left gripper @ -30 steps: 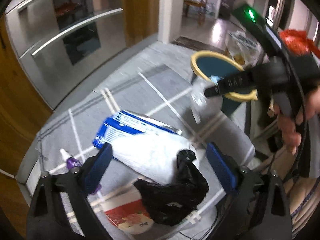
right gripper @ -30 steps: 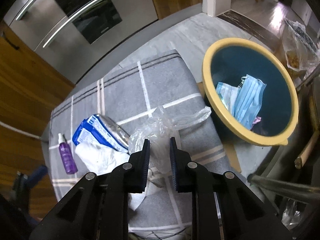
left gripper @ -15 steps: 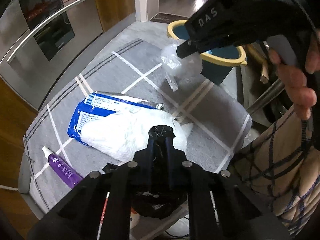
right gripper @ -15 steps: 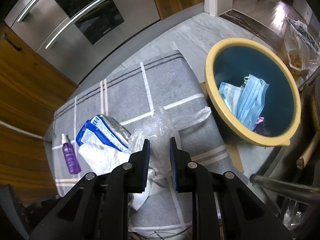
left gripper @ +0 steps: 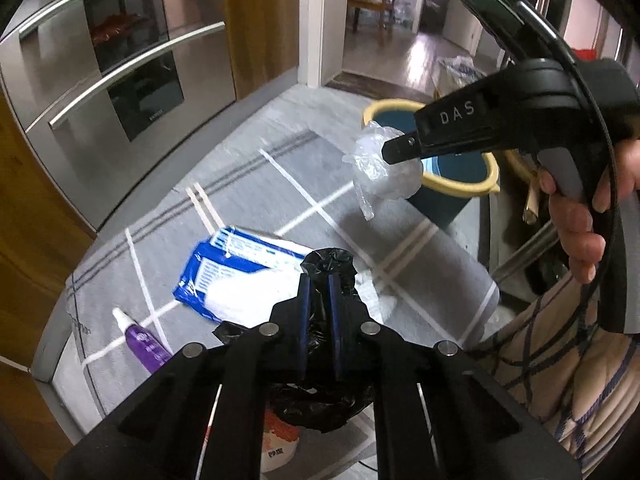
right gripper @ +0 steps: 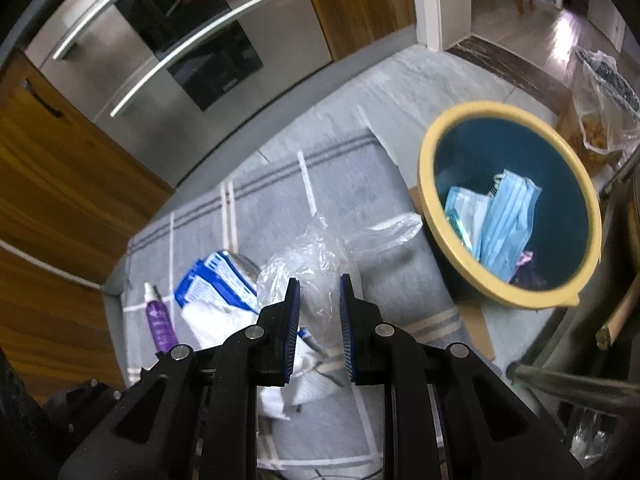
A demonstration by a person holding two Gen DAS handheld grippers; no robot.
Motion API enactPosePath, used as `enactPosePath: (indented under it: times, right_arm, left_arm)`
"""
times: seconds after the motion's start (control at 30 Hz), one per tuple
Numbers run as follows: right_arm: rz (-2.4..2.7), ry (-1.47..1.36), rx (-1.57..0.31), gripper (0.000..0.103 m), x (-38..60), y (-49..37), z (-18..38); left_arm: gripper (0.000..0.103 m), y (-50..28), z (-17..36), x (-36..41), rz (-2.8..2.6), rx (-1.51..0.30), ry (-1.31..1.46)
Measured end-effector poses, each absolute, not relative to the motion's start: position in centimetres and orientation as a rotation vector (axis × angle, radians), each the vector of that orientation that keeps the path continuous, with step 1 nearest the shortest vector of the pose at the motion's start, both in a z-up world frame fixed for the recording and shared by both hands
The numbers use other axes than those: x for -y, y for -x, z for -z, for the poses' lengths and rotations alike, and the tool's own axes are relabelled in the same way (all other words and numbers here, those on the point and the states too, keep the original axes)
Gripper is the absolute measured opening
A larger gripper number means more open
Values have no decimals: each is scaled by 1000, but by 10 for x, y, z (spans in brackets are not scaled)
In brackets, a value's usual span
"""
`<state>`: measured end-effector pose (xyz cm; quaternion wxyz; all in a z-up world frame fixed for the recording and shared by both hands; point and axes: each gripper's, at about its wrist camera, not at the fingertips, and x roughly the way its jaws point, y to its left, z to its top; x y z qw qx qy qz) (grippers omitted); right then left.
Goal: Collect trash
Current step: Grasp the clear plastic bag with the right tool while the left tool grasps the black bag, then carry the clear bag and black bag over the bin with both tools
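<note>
Currently: left gripper (left gripper: 318,288) pinches black bag (left gripper: 326,266); right gripper (right gripper: 318,300) clamps clear plastic bag (right gripper: 316,264). Next: carry to bin (right gripper: 430,148), release.

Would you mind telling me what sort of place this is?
Probably a home kitchen: a steel built-in oven set in wooden cabinets, a bin on the floor, and a dining chair through the doorway.

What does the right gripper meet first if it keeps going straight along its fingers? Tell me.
Holding the clear plastic bag, the right gripper points down at the grey checked cloth, left of the yellow-rimmed bin. It would likely meet the cloth first, not the bin; depth is unclear.
</note>
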<state>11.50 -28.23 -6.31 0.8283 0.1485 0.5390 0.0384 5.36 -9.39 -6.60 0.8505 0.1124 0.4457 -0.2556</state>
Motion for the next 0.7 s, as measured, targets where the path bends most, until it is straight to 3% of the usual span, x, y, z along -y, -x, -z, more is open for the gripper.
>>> enactPosePath:
  times: [0.7]
  right_arm:
    - [-63, -328, -966, 21, 320, -135, 15]
  left_arm:
    - [9, -91, -13, 97, 482, -715, -140]
